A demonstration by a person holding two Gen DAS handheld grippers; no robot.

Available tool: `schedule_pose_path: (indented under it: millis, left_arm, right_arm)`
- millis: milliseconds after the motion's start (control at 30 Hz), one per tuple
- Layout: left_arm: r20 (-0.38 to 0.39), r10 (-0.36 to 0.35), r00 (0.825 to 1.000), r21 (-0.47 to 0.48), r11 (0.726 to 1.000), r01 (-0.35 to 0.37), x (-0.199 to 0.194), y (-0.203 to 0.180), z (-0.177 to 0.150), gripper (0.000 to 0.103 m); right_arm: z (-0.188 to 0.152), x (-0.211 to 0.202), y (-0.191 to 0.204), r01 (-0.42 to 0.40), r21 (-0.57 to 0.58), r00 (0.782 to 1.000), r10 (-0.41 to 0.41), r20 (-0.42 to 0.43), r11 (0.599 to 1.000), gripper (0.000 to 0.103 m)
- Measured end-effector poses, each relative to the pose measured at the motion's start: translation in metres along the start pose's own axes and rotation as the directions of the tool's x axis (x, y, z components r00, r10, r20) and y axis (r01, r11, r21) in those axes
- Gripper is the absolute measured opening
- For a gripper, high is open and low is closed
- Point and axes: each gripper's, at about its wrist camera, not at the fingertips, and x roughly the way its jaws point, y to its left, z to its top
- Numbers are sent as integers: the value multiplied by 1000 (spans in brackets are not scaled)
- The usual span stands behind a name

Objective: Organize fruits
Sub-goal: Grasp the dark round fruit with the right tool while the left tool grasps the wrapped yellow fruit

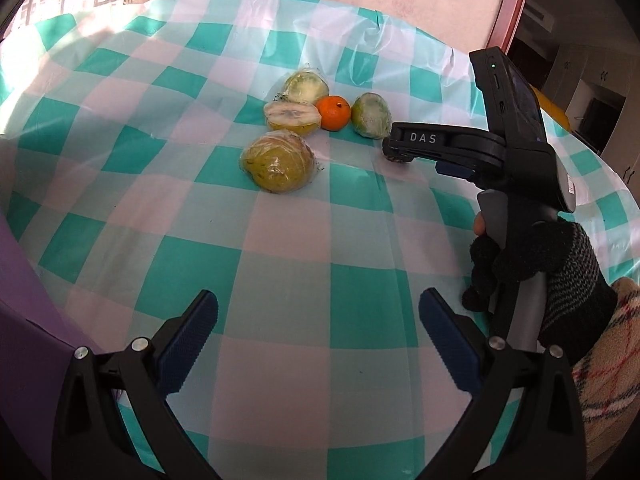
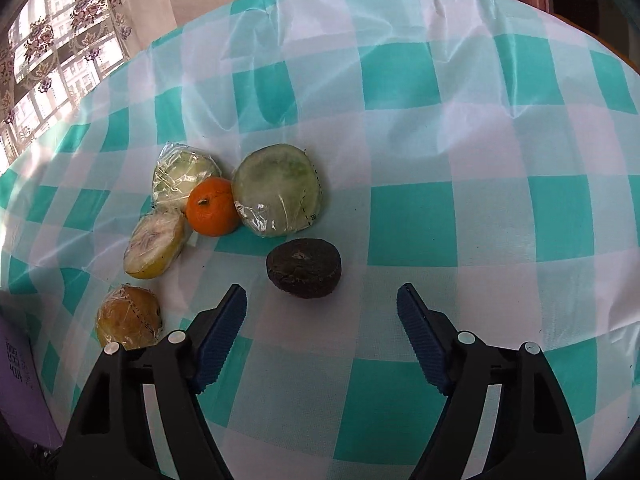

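Orange sits on the checked tablecloth, middle of a small fruit cluster. All places below read off the orange, as the right wrist view shows them.

- Touching it on the right: pale green cut fruit in cling film, cut face up.
- Behind and left, touching: second wrapped green half.
- In front and left, just beside: wrapped yellow-skinned half, pale cut face showing.
- Further front-left, apart: wrapped yellow-brown fruit, partly behind a gripper finger.
- In front and right, near: dark brown fruit half, unwrapped, lying alone on a white square.

Right gripper: jaws apart, nothing clamped; the dark half lies just ahead of the fingertips, pads not touching it. In the left wrist view a gloved hand grips its handle.

Left gripper: jaws wide apart, empty, over bare cloth well in front of the orange.

Purple box at the cloth's left edge, far from the orange.
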Motion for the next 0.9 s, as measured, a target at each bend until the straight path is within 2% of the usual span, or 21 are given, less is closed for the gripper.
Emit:
schedule_pose_path:
  millis: [67,133,167,267,333,367,500,700,900]
  left_arm:
    - [-16,-18,1000,-19,1000,17,2,3,2,101]
    - [-23,-24,999,-39,999,23,4,5,4,101]
    - [-22,-22,1000,-51,998,21,5,6,6,101]
    - [2,-9,1000,-105,994,9,10,11,15,101]
    - [2,18,1000,-134,991,-17,19,14,26,101]
    - [7,34,999,-154,987,-33,24,17,32,101]
    - [3,116,993,-194,974,-113,50,22,62,101]
    - [-51,221,974,-121,967,-225,87,12,94,101]
    - [-95,311,946,-111,941,-321,103,13,107,100]
  right_arm:
    - [3,5,3,36,-9,999,-37,-14,999,62]
    - [3,6,7,32,-30,999,-32,-14,999,54]
    - [2,5,8,4,-32,1000,-5,-9,999,37]
    - [1,4,-11,-89,73,996,89,9,993,37]
    - [-2,2,-28,-161,155,987,157,33,975,37]
    - [-2,2,-32,-171,175,985,166,41,970,37]
    - [-1,3,-29,-175,165,984,172,37,971,37]
    - [-2,0,-26,-194,164,981,189,41,967,37]
    - [-4,-2,-27,-203,158,979,198,42,966,37]
